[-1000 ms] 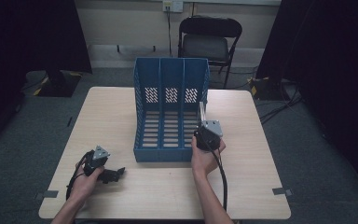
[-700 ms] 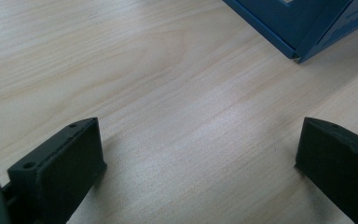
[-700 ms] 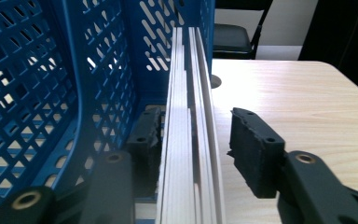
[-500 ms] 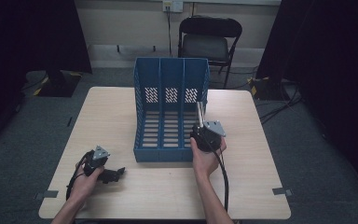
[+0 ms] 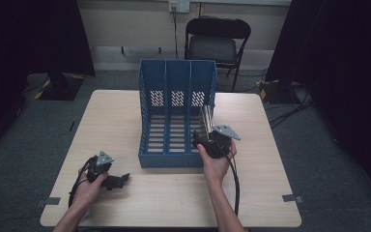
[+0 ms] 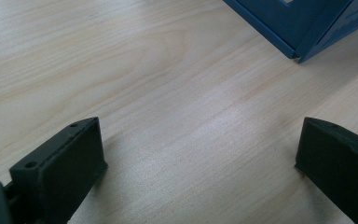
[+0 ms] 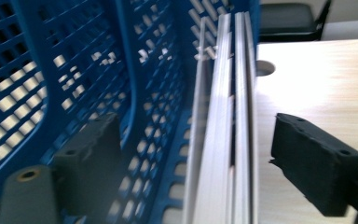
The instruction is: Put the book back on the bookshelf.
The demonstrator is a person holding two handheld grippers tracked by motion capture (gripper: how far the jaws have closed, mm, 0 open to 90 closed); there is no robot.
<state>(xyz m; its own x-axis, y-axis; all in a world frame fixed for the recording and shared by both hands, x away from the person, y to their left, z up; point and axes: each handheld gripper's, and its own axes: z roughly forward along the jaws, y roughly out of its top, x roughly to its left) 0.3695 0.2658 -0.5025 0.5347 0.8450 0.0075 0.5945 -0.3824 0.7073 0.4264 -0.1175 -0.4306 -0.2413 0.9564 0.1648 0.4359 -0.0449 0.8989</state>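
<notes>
Rails, silver, a bundle of long thin strips: entered third below, after the larger items.

1. Surface [image 5: 116,121]. Pale wood, rectangular. All other items are carried on it.

2. Rack [image 5: 176,87]. Blue plastic, three compartments, slotted floor and perforated back wall. It is set upright at the middle of the surface with its open front turned toward the person, presumably so that the compartments can be reached from that side.

3. Rails [image 5: 206,121]. They are seen on edge at the rack's right side, running from the front toward the back wall. In the right gripper view the rails [image 7: 228,116] lie just beside the rack's [image 7: 74,56] blue lattice wall. Whether they stand inside the right compartment or against its outer face cannot be told. The long, edge-on placement is judged to suit a narrow slot.

4. Right claw [image 5: 204,140]. It is held at the rack's front right corner and aimed along the rails. In its own view the claw [image 7: 214,158] is spread wide, with the rails between the jaws but touched by neither. Nothing is gripped; the position is judged to suit either a grasp or a release.

5. Left claw [image 5: 118,180]. It is rested low on the surface, near the front left and well apart from the rack. In its own view the claw [image 6: 196,154] is wide open with bare wood between the jaws. It is judged to be parked out of the way.
</notes>
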